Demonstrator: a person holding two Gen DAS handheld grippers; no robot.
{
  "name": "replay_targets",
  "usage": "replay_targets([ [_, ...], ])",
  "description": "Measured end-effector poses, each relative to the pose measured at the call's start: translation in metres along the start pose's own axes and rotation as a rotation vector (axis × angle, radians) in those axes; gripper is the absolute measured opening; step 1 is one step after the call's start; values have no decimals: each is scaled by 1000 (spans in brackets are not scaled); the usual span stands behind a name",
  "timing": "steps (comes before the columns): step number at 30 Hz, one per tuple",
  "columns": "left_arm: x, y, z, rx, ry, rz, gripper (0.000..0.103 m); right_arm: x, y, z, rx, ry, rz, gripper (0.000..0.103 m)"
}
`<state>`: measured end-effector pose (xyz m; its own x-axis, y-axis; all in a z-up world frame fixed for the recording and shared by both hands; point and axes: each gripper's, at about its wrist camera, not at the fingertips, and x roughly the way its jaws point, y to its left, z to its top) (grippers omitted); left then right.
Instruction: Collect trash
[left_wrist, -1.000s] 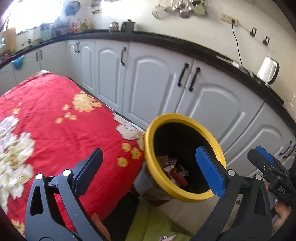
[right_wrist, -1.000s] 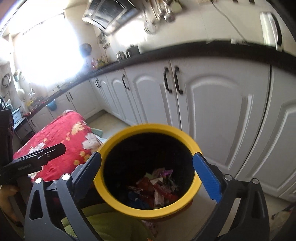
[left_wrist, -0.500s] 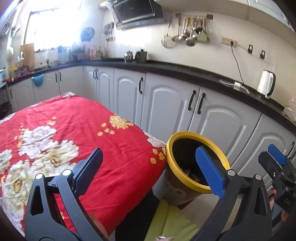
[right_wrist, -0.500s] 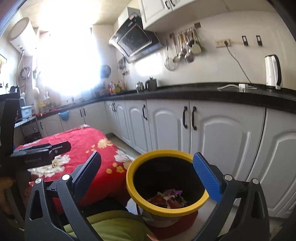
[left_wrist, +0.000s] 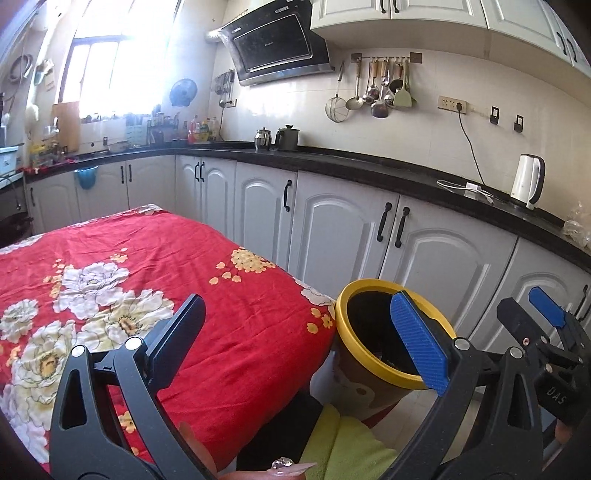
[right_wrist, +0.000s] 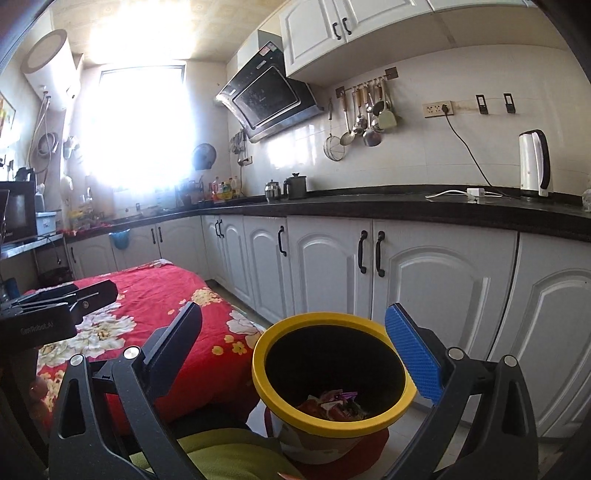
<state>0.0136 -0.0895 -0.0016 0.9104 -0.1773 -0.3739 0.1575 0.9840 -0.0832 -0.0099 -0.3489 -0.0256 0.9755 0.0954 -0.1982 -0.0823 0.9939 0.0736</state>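
Both grippers are being held wide apart in the jaws, with nothing pinched between them. The left gripper (left_wrist: 299, 339) is being held above the near edge of a table draped in a red floral cloth (left_wrist: 155, 266), its black finger lying over the cloth and its blue-padded finger (left_wrist: 417, 339) overlapping the mouth of a yellow-rimmed bin (left_wrist: 345, 332) that is standing just beside the table's corner. In the right wrist view, the right gripper (right_wrist: 295, 347) is being held over that same bin (right_wrist: 258, 373), whose opening is being framed between the two spread fingers. Trash (right_wrist: 334, 404), a heap of crumpled wrappers in red, white and purple, is being seen at the bottom of the bin's dark interior; the individual pieces are too small to be told apart. The bin is being kept on the floor between the table and a run of white cabinets (right_wrist: 436, 280) with black handles, under a black countertop (right_wrist: 369, 206). A white kettle (right_wrist: 533, 162) is being shown on that countertop, plugged into a wall socket, and a row of utensils (right_wrist: 365, 118) is being displayed hanging on the wall beside a range hood (right_wrist: 266, 103). A yellow-green garment (right_wrist: 221, 458) is being shown at the lower edge, beneath the right gripper.
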Motion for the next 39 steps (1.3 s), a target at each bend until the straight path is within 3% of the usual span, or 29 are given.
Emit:
replay_targets([
  [39, 0, 1, 1, -2, -3, 5, 92, 2, 2, -4, 2, 20, 2, 97],
])
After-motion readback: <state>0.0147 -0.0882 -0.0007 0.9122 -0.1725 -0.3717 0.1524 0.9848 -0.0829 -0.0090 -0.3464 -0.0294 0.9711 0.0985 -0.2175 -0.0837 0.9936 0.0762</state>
